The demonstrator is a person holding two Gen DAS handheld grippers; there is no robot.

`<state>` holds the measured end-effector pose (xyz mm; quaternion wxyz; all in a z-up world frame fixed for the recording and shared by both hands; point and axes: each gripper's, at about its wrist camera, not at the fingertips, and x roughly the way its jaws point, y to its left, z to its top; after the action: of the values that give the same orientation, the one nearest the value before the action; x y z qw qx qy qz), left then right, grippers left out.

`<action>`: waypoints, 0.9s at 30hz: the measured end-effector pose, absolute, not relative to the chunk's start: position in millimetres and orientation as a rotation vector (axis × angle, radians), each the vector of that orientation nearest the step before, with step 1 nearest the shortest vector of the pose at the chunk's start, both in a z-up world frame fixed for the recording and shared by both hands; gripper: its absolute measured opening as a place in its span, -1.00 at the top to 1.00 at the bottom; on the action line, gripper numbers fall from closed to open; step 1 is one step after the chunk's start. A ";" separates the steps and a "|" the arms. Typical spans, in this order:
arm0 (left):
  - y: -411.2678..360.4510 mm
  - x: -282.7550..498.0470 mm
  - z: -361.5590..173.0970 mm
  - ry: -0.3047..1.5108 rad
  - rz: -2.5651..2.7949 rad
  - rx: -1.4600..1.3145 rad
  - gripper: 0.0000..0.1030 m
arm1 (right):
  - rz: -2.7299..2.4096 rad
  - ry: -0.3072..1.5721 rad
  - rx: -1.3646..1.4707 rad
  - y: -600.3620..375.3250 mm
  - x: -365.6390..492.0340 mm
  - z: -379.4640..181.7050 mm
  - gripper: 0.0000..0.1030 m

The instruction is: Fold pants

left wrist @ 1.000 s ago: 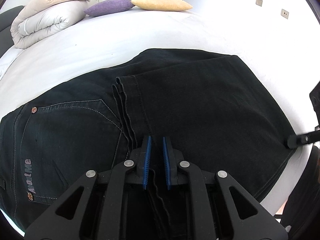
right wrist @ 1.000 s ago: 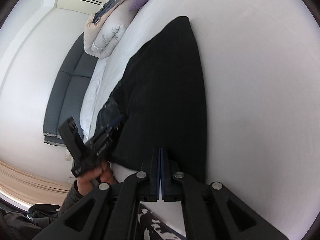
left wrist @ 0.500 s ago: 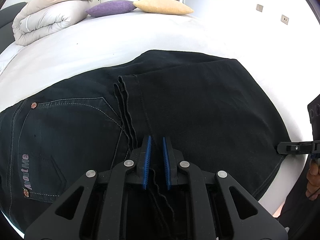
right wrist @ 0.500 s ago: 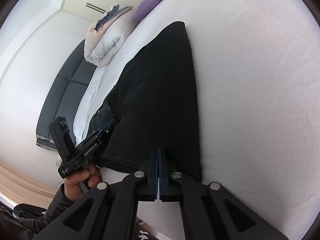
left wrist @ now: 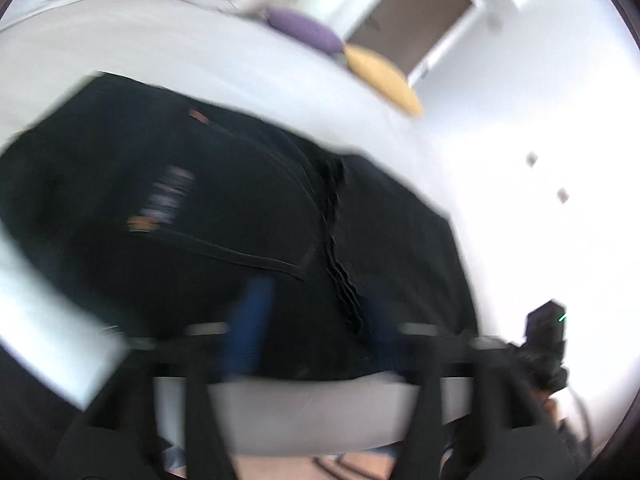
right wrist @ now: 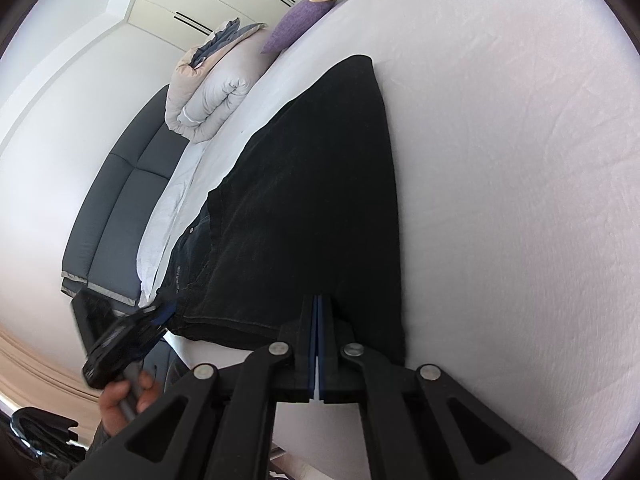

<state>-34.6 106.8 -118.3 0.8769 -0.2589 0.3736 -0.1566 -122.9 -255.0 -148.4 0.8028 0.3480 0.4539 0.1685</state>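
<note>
The black pants [right wrist: 320, 200] are lying folded across the white bed [right wrist: 520, 200], filling mid-frame. The left gripper [left wrist: 316, 320] has just been opening, nothing between its jaws. The right gripper [right wrist: 318, 344] is staying closed at the fabric's edge. Denim: soft, moderately heavy; grasp stacked hems.

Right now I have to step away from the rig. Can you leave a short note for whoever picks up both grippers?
Left gripper: jaws have just been opening and stand wide, nothing between them, off the near edge of the pants.
Right gripper: shut on the pants' near edge; whether it pinches cloth I cannot tell.
Pants: black, lying on the white bed, leg end folded over towards the back pocket, hem stacked beside it.
Done: one fold laid and released on the left.
Left: probably free the right side, then fold the waist end over once more and smooth it.
</note>
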 end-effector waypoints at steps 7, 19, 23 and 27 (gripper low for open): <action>215.3 -72.5 -136.9 0.647 -0.158 -0.952 -0.89 | 0.335 0.969 0.731 -250.9 -122.0 -146.2 1.00; 266.8 -72.8 -177.3 0.584 -0.181 -1.279 -0.86 | 0.332 0.975 0.729 -249.0 -122.5 -144.5 1.00; 286.9 -61.1 -189.0 0.548 -0.199 -1.355 -0.86 | 0.334 0.974 0.734 -249.8 -122.1 -145.2 1.00; 292.9 -55.1 -194.1 0.541 -0.196 -1.397 -0.82 | 0.338 0.973 0.747 -252.0 -123.0 -146.7 1.00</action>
<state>-55.1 292.9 -194.1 0.7281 -0.6338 0.2453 -0.0890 -123.0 -252.0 -146.7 0.8045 0.3486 0.4543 0.1577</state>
